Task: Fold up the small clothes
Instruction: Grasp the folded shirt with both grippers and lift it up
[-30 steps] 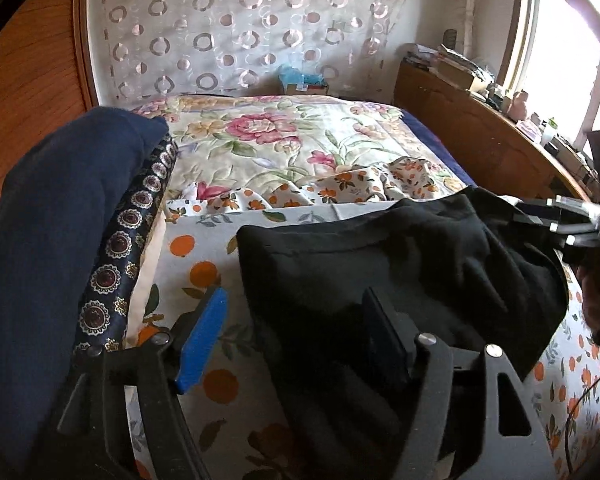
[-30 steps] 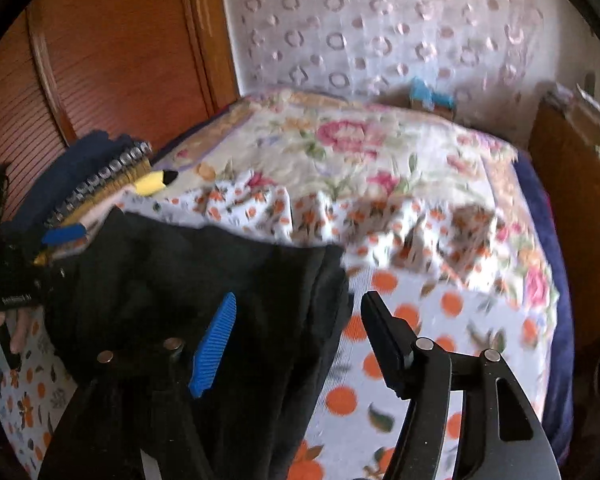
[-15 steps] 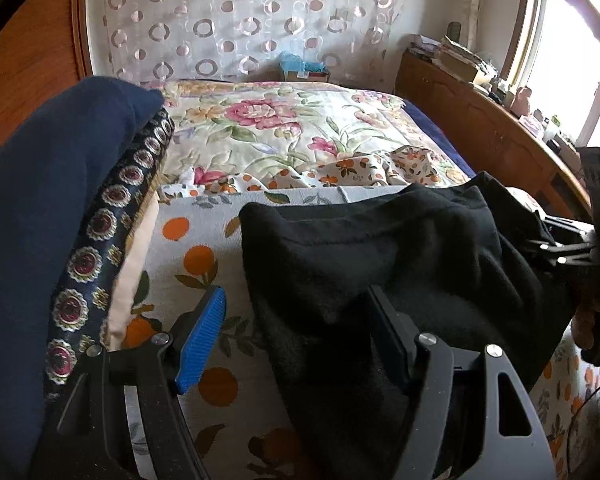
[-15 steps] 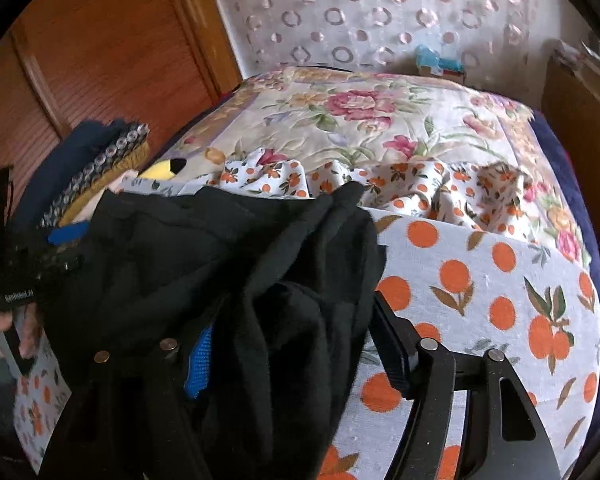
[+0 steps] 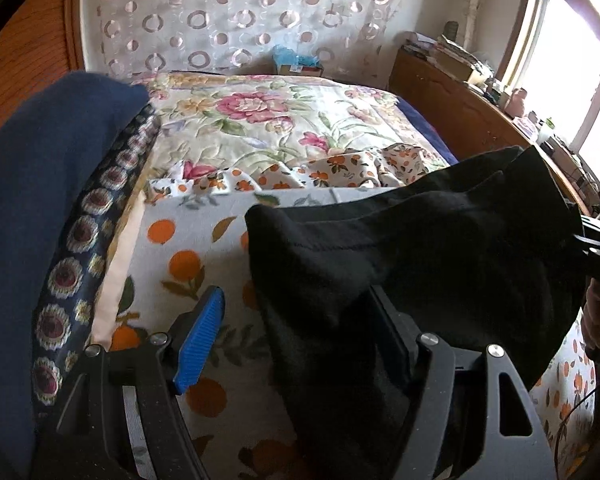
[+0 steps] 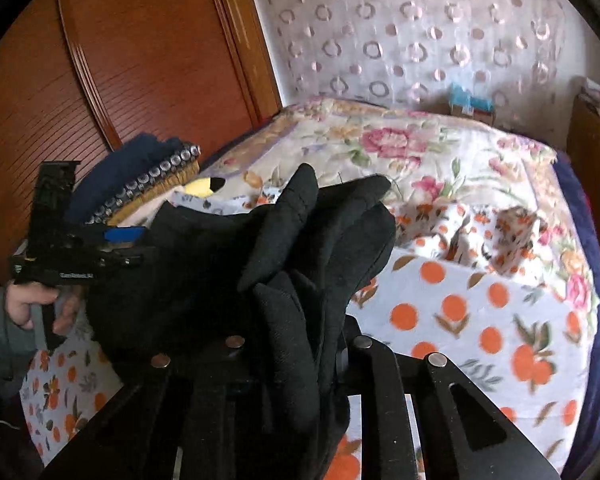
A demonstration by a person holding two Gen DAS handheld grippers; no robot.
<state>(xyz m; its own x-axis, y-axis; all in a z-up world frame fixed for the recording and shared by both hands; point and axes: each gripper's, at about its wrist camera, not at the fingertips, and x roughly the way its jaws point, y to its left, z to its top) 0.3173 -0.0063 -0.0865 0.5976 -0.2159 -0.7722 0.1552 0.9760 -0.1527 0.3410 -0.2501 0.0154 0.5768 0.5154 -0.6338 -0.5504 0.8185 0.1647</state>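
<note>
A black garment (image 5: 420, 248) lies spread on the orange-print sheet (image 5: 172, 248). My left gripper (image 5: 296, 332) stands open over its left edge. The cloth covers the right finger, and the blue pad (image 5: 200, 336) stays clear of it. In the right wrist view the same black garment (image 6: 220, 264) is bunched into folds between the fingers of my right gripper (image 6: 296, 320). Its jaws are closing on the cloth, and their pads are hidden under it. The right gripper (image 5: 596, 240) also shows at the left wrist view's right edge, holding the raised corner.
A stack of folded clothes (image 5: 40, 200), navy on top and patterned below, stands at the sheet's left. A floral quilt (image 5: 260, 120) covers the bed behind. A wooden shelf (image 5: 460, 112) runs along the right and a wardrobe (image 6: 120, 60) along the left. A hand (image 6: 24, 300) grips the left tool.
My right gripper slid in over the garment's right end and its jaws came together on the bunched fabric, which now rises in folds. The left gripper stayed open in place.
</note>
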